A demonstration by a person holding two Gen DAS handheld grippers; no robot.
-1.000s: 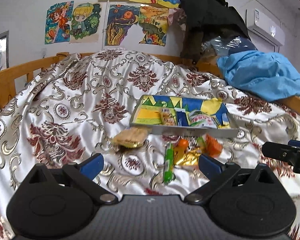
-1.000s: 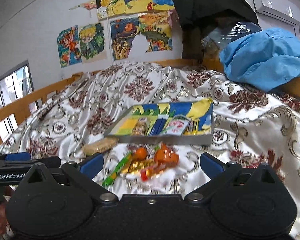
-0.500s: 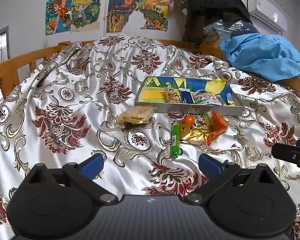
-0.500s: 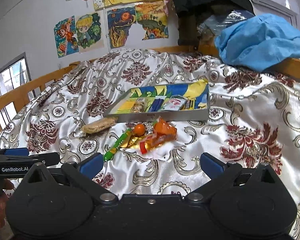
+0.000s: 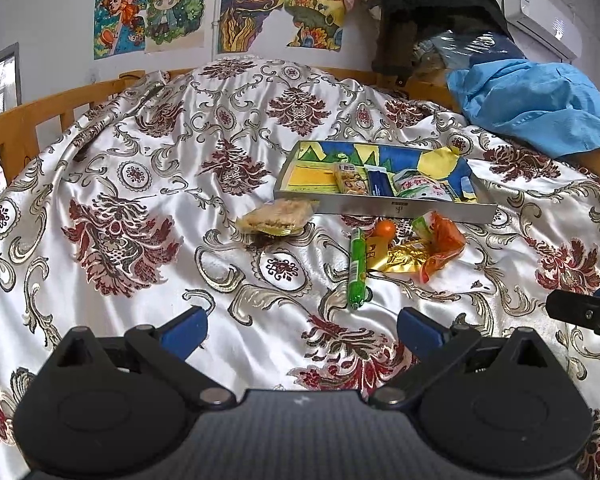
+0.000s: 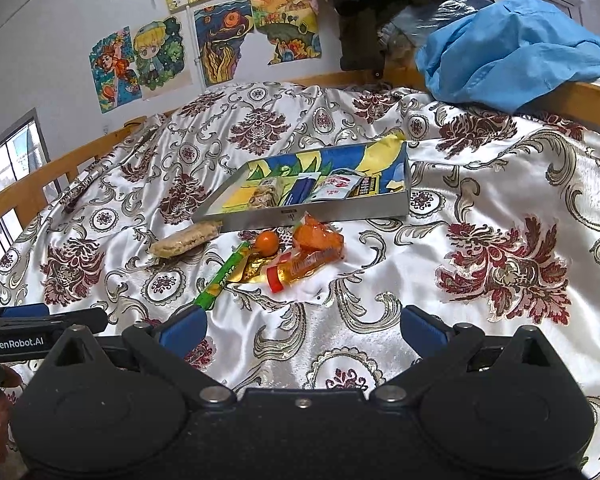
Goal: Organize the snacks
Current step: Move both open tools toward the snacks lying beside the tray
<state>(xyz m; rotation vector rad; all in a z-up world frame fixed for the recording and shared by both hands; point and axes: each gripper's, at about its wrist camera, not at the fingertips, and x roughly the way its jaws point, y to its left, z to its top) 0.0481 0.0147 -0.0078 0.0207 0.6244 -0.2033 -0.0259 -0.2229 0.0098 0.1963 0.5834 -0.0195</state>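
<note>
A shallow colourful box (image 5: 404, 210) (image 6: 320, 213) lies on the patterned bedspread and holds several snack packets. In front of it lie a tan cracker packet (image 5: 278, 216) (image 6: 186, 239), a green stick snack (image 5: 357, 266) (image 6: 224, 276), a small orange ball (image 5: 387, 227) (image 6: 267, 241), a gold wrapper (image 5: 396, 258) and orange packets (image 5: 444, 245) (image 6: 316, 246). My left gripper (image 5: 300, 328) is open and empty, well short of the snacks. My right gripper (image 6: 302, 326) is open and empty, with its left fingertip (image 6: 184, 326) close to the near end of the green stick.
The bed has a wooden rail (image 5: 32, 120) along the left and back. A blue cloth (image 5: 532, 104) (image 6: 512, 48) and dark clothes pile up at the back right. Drawings hang on the wall. Each gripper shows at the edge of the other's view (image 5: 584, 314) (image 6: 40, 324).
Both grippers have pulled back and tilted down, so the box and snacks sit farther off and more bedspread shows in front. Both stay open and empty.
</note>
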